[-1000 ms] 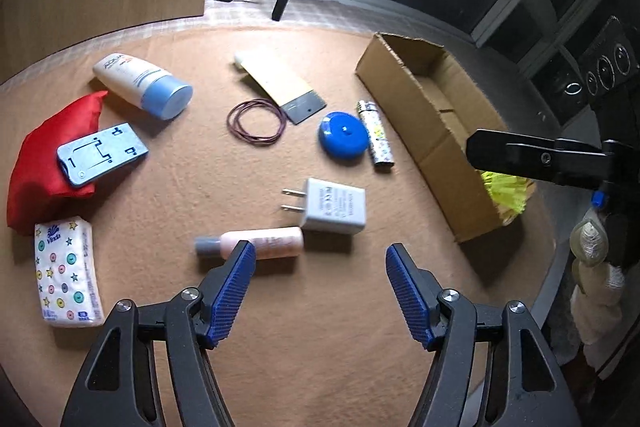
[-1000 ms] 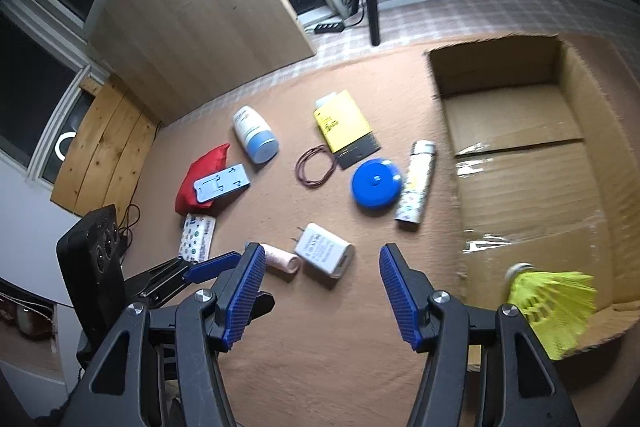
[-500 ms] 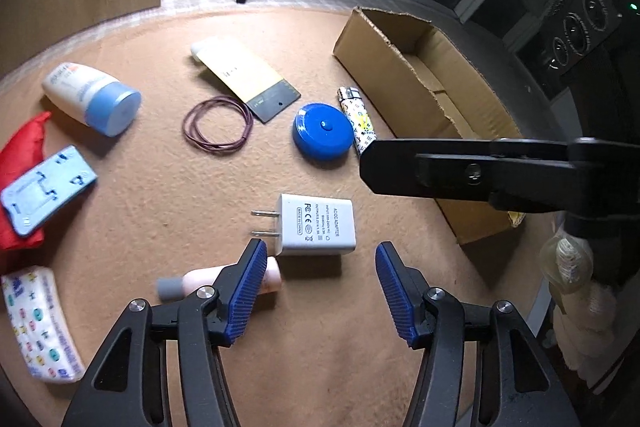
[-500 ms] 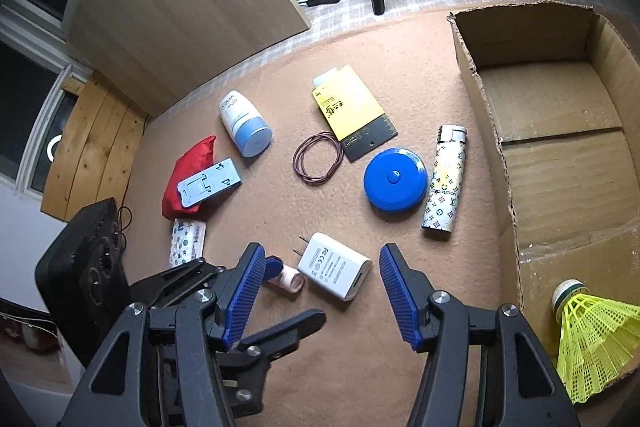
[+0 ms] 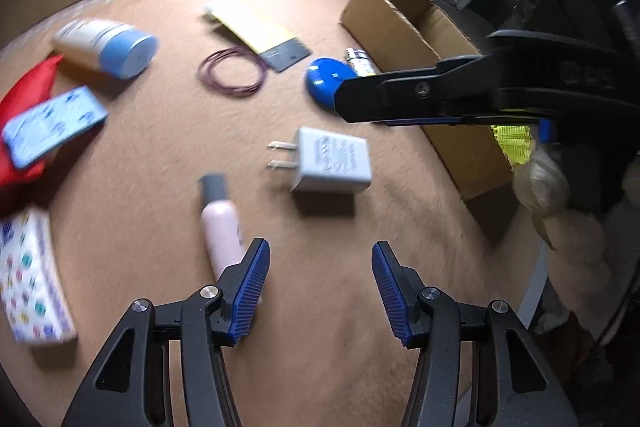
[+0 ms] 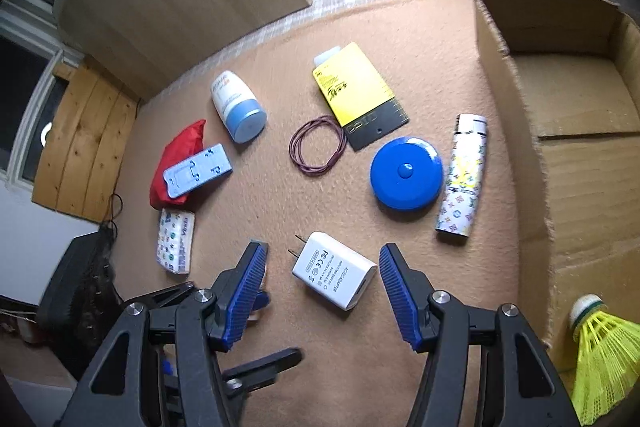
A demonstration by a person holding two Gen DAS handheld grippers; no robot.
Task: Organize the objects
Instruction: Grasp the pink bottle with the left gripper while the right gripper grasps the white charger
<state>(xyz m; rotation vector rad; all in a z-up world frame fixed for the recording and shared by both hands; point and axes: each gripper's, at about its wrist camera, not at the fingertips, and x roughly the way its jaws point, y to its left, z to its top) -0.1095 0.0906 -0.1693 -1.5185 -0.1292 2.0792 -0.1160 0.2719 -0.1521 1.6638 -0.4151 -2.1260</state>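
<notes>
Left gripper [image 5: 320, 285]: my jaws stand apart with nothing between the pads; they have just been closing in a little. The left blue pad sits right at the lower end of the pink bottle [image 5: 222, 227], and I cannot tell whether it touches.
Right gripper [image 6: 322, 289]: my jaws are apart and grip nothing. The white charger [image 6: 334, 271] lies on the surface between the two pads, clear of both.
Charger: in the left view it lies flat just beyond the pink bottle, prongs pointing left, with the right gripper's black finger reaching across above it.
Pink bottle: lying on its side, grey cap pointing away from me, blurred in the left view.
Cardboard box [image 6: 560, 131]: open on the right of the surface; a yellow shuttlecock [image 6: 600, 351] sits at its near corner.
Beside the box: a patterned lighter [image 6: 462, 179] lies along the box wall, and a blue round disc [image 6: 406, 173] is just left of it.
Middle of the surface: a purple cord loop [image 6: 318, 147] next to a yellow and black card [image 6: 358, 95].
Far left: a white tube with a blue cap [image 6: 238, 111], a red pouch [image 6: 178, 159] with a light blue phone stand [image 6: 198, 171] lying on it, and a tissue pack [image 6: 176, 241] nearest me.
Surface [image 6: 420, 39]: tan and felt-like.
</notes>
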